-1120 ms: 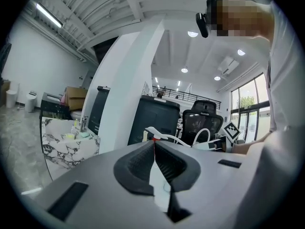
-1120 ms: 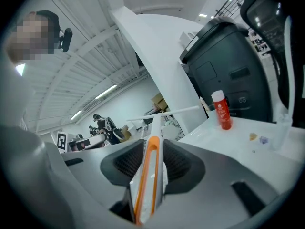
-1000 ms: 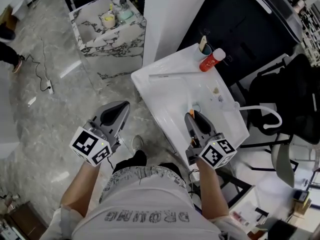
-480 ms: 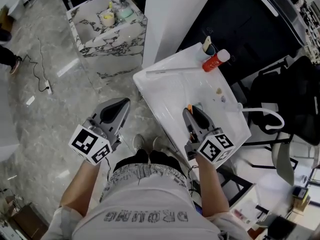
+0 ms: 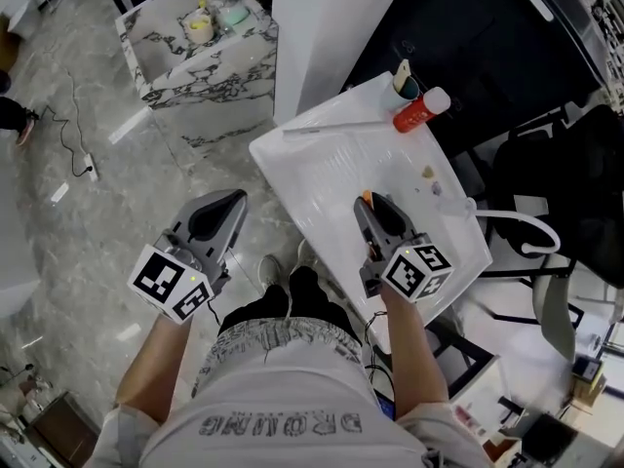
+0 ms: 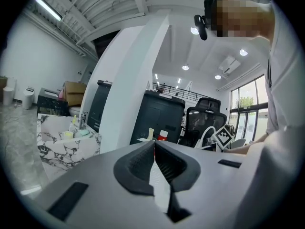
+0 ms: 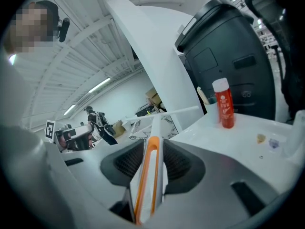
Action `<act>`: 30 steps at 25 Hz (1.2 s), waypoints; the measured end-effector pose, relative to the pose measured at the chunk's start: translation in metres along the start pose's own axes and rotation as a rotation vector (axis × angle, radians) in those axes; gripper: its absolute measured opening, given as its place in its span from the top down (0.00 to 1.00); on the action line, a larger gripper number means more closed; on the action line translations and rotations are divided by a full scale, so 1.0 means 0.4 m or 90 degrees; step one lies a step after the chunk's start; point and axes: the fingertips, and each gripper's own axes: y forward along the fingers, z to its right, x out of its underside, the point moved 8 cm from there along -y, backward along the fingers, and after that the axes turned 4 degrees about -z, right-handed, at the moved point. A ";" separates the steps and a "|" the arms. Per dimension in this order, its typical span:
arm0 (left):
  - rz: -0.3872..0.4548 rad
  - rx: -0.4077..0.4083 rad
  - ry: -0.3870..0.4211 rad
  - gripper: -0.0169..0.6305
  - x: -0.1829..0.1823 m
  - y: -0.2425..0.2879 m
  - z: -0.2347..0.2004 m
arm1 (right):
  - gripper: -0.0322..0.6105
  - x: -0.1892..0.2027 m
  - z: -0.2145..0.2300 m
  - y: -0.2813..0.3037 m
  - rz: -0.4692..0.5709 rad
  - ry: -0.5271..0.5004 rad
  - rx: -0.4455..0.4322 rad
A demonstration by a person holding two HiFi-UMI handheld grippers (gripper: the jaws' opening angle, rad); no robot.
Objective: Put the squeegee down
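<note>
My right gripper (image 5: 369,203) hangs over the white table (image 5: 322,178), shut on the squeegee's orange-and-white handle (image 5: 367,199). In the right gripper view the handle (image 7: 147,175) runs up from between the jaws to a long white blade (image 7: 164,113) at the table's far edge; the head view shows that blade as a white bar (image 5: 336,126). My left gripper (image 5: 229,201) is out over the marble floor left of the table. Its jaws are shut and hold nothing (image 6: 154,144).
A red bottle with a white cap (image 5: 419,109) and a cup (image 5: 405,81) stand at the table's far corner, small scraps (image 5: 427,174) lie mid-table. Behind are a black cabinet (image 5: 468,37) and a white pillar (image 5: 322,27). An office chair (image 5: 565,193) stands right, a marble counter (image 5: 195,47) far left.
My right gripper has carried the squeegee forward over the table and a little lower. My left gripper has drifted slightly forward beside the table.
</note>
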 end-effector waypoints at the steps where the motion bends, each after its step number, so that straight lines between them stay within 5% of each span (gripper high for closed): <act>1: -0.002 -0.001 0.000 0.94 0.001 0.010 -0.001 | 0.74 0.001 0.013 0.005 -0.001 0.002 -0.001; 30: -0.094 -0.010 0.010 0.94 0.039 0.247 0.005 | 0.74 0.096 0.306 0.170 -0.125 0.019 0.002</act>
